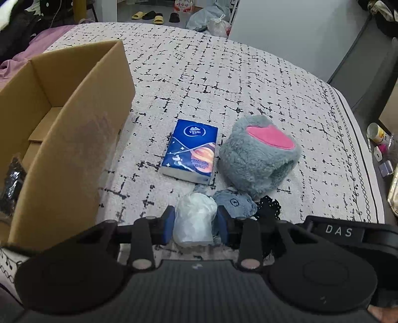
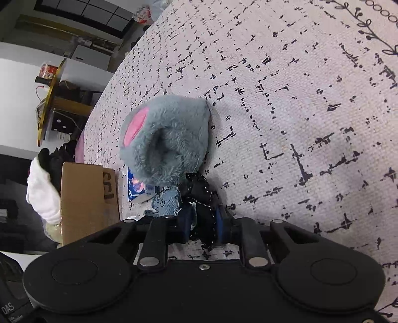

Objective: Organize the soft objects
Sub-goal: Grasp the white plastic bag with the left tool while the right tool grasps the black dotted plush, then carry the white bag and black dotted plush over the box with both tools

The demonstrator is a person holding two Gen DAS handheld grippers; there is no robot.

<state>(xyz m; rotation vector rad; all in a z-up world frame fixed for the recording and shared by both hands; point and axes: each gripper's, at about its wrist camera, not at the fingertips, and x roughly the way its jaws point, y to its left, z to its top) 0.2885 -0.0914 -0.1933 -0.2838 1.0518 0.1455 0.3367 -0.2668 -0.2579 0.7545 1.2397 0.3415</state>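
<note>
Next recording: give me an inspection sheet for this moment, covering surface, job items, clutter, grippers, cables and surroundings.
Surface: bed cover, white with black dashes.
Job's things: cardboard box open at left; tissue pack flat beside grey plush slipper; blue cloth; white bag; black lace cloth.
Clutter: small items on a side stand.
Grippers: left gripper shut on white bag; right gripper shut on black lace cloth.
Cables: nothing seen.
Surroundings: slippers on floor, plastic bags.
</note>
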